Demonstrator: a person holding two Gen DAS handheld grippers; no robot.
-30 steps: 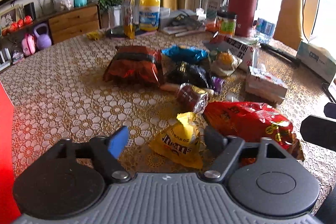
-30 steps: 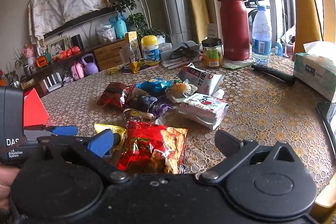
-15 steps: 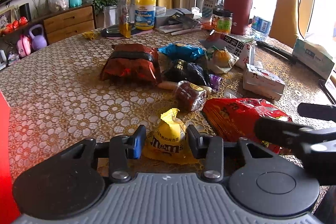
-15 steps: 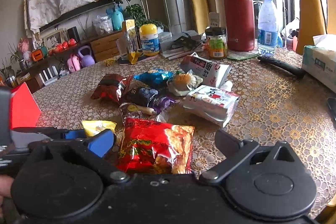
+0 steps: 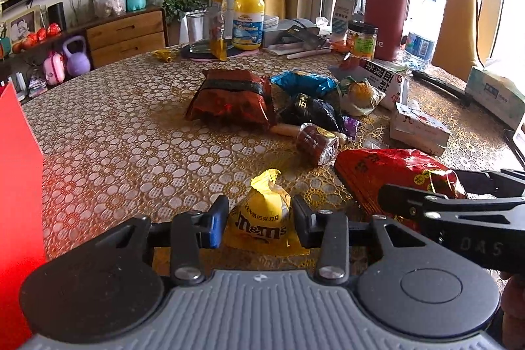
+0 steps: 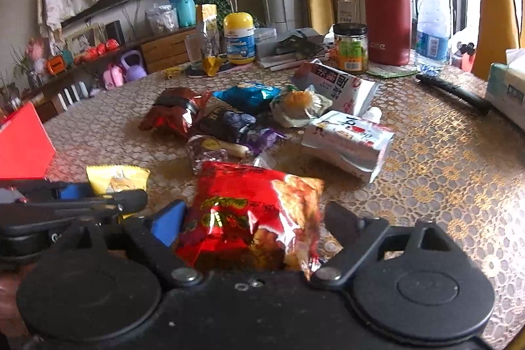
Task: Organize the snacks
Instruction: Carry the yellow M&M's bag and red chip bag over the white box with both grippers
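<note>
Here the left gripper [image 5: 257, 223] sits low and level at the near edge of the desk [image 5: 131, 146], jaws closed onto the yellow M&M's pouch [image 5: 262, 218], a crinkled, glossy bag pinched to a peak on top. Right gripper [image 6: 252, 222] is level beside it; jaws straddle the near end of the red chip bag [image 6: 252, 212], shiny foil, flat and pillow-shaped, both fingers at its sides; firm grip not confirmable. Desk cover is gold lace-patterned.
</note>
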